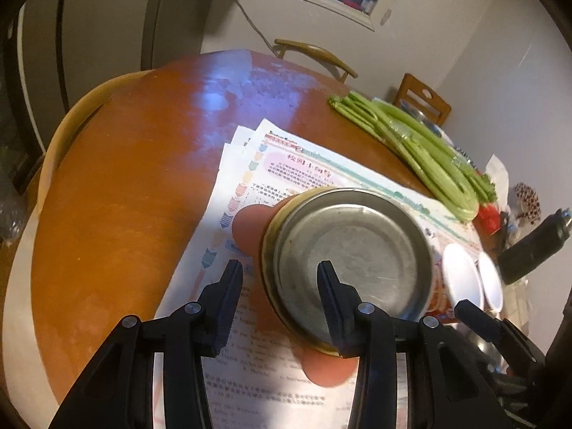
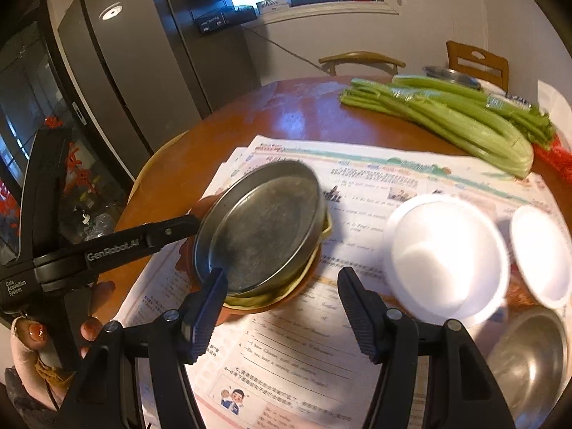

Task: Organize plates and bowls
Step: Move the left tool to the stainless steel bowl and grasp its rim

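Left hand-held gripper [image 1: 279, 268] straddles the steel plate [image 1: 354, 254] rim, fingers spread, not pinching — plate sits tilted on the plate stack [image 2: 257, 298], likely being nested. Right hand-held gripper [image 2: 280, 287] spread, empty, near the white bowls [image 2: 443, 254] on the table [image 1: 118, 196].

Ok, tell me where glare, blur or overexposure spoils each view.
Left wrist view: window glare washes the table; celery motion-blurred; white bowls blown out. Right wrist view: white bowls overexposed, celery smeared, window burnt out, fisheye bending edges.

"Gen.Robot.AI" on left gripper [image 2: 186, 223]
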Tool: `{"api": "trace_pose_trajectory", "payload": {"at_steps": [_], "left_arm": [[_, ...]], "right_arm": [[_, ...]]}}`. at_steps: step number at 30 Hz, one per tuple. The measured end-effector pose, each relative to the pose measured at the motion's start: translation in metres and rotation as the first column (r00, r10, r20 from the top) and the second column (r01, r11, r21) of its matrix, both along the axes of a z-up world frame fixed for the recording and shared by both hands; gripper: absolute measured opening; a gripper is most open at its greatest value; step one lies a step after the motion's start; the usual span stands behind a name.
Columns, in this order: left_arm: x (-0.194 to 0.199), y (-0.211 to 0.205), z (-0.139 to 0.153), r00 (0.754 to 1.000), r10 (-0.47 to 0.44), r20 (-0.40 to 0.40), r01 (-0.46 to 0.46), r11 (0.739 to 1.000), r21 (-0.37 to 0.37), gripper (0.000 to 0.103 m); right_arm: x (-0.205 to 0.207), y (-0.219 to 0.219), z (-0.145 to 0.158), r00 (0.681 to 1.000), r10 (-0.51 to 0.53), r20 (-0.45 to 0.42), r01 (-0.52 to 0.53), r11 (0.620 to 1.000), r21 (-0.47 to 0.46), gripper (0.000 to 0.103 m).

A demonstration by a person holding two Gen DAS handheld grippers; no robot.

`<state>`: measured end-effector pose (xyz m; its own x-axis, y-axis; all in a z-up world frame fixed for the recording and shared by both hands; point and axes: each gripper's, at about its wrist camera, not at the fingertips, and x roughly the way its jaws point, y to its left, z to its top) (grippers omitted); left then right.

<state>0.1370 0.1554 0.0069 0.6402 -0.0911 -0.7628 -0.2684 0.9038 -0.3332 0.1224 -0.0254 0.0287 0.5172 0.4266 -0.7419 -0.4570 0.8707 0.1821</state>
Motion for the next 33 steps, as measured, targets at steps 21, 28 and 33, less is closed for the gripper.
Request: {"api": "trace_pose_trajectory", "payload": {"at_steps": [21, 28, 33], "left_arm": [[-0.032, -0.089, 0.086, 0.99, -0.042, 0.135, 0.03, 0.996, 0.089, 0.054], [-0.02, -0.142, 0.106, 0.973, -0.159, 0.167, 0.143, 0.984, 0.103, 0.055], [-0.007, -0.178, 0.106, 0.959, -0.229, 0.168, 0.215, 0.972, 0.097, 0.056]], "right_arm": [[-0.023, -0.111, 0.077, 0.985, -0.11, 0.129, 0.1, 0.991, 0.084, 0.064], [-0.022, -0.158, 0.087, 0.971, -0.182, 0.156, 0.166, 0.98, 0.111, 0.064], [-0.016, -0.192, 0.084, 0.955, -0.251, 0.156, 0.235, 0.965, 0.116, 0.064]]}}
